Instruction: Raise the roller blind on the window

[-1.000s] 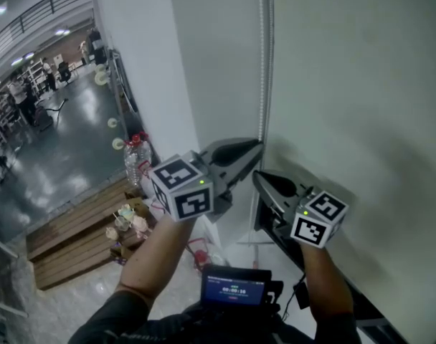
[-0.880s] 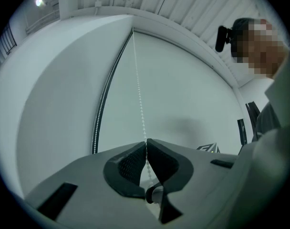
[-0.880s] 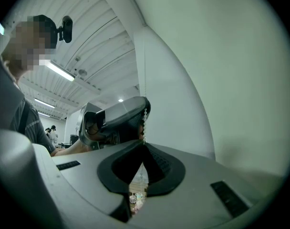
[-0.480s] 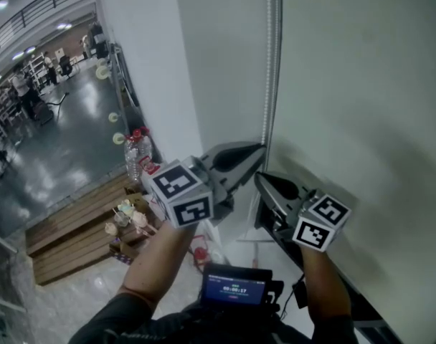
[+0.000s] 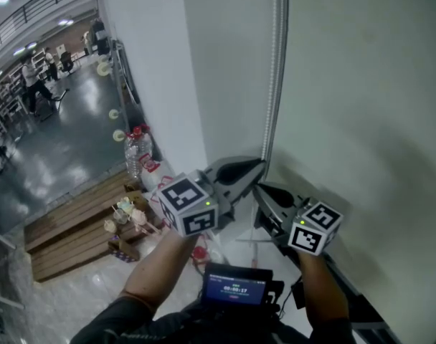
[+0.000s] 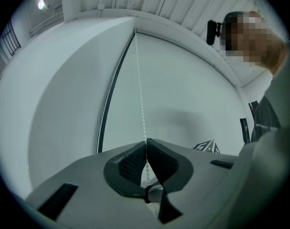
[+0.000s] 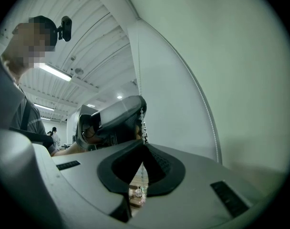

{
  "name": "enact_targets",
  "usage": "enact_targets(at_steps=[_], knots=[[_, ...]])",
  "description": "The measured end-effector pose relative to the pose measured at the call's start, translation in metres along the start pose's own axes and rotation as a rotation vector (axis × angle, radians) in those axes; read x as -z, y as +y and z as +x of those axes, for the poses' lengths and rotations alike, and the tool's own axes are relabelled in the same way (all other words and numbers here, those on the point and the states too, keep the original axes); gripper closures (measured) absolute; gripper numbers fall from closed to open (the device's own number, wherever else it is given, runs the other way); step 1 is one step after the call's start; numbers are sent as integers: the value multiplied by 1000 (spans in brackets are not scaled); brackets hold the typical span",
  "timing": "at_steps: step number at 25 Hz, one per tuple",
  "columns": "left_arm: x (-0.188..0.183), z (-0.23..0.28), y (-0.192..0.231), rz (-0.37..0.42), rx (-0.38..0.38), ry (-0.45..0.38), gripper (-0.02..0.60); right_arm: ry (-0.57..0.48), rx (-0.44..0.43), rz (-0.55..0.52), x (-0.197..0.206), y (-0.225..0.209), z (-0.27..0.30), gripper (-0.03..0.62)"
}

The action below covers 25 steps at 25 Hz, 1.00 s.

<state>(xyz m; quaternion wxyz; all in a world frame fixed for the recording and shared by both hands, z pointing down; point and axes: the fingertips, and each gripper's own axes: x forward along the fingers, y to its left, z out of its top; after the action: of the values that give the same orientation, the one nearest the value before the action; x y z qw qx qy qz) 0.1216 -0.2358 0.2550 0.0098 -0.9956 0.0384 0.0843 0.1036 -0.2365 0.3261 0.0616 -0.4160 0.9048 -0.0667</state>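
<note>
While right gripper (image 7: pixel 144 146) pinches chain (image 7: pixel 143 122), screen (image 5: pixel 234 287) blurred

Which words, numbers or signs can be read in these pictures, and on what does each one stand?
Screen at the person's chest: lit digits, too blurred to read.
Bottle label: too small to read.
Marker cubes: square patterns only, no words.

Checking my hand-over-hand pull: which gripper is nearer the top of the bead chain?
Left. The left gripper, whose fingers have just been closing on the bead chain, grips it higher up. The right gripper clamps the chain directly below it.
</note>
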Motion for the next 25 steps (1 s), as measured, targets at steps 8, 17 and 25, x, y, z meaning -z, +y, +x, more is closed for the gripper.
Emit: enact_targets(at_steps=[8,17,25], knots=[[34,-3,8,-48,-14,36,577,44,21,50,31,-12,-1,594],[30,-5,9,-49,-19,24,577,62,91,-54,15,-15,-20,554],[30,0,5,-49,6,25,577,-97,79,-148,-86,-9,-32,508]])
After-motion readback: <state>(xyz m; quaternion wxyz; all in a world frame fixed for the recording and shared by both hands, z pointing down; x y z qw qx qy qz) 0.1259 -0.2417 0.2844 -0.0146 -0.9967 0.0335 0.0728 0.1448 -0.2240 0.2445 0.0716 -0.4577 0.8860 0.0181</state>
